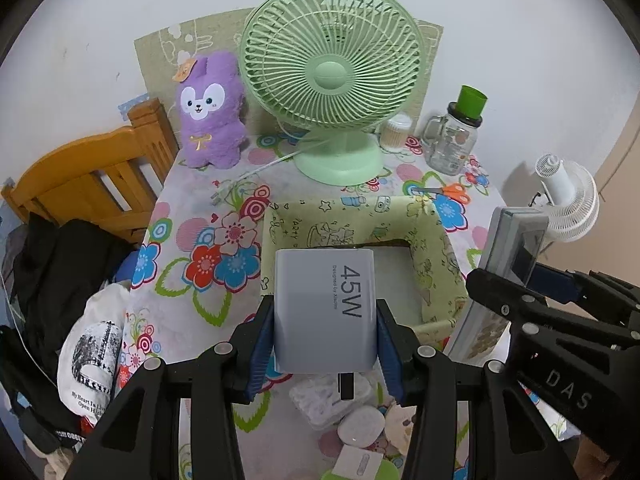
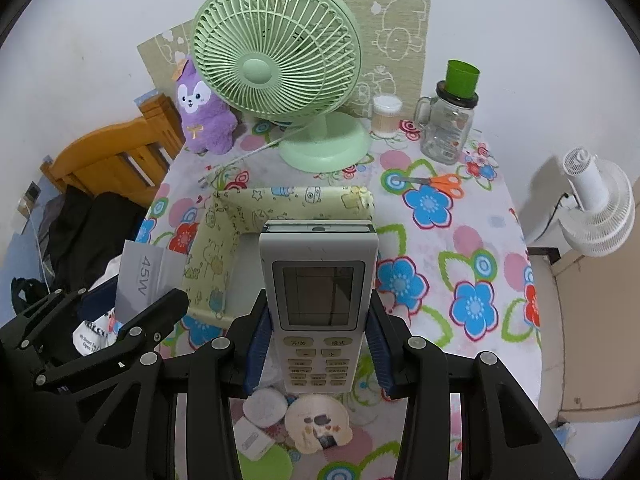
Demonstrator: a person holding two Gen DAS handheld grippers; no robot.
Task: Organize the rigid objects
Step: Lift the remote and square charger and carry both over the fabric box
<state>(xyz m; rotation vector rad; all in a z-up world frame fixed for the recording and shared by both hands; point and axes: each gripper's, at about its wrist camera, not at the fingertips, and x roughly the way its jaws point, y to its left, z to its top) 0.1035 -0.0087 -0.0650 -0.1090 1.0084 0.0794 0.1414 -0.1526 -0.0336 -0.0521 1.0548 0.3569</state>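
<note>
Behind bin (image 1: pixel 352 216): green fan (image 1: pixel 332 80); left gripper (image 1: pixel 325 344) clamps charger (image 1: pixel 325 312), right gripper (image 2: pixel 316 352) clamps remote (image 2: pixel 318 280).

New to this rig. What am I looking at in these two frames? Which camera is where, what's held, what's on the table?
There is no robot arm: a person holds a two-finger hand-held gripper in each hand, and each has a fisheye camera that looks forward along its fingers.

The left wrist view shows the left hand-held gripper shut on a grey 45W charger. The right wrist view shows the right hand-held gripper shut on a white air-conditioner remote. Each gripper also shows at the edge of the other's view.

Both hover near a cloth-covered storage box on a flowered tablecloth. Further back stand a green desk fan, a purple plush toy, a glass jar with a green cup on top and orange scissors.
</note>
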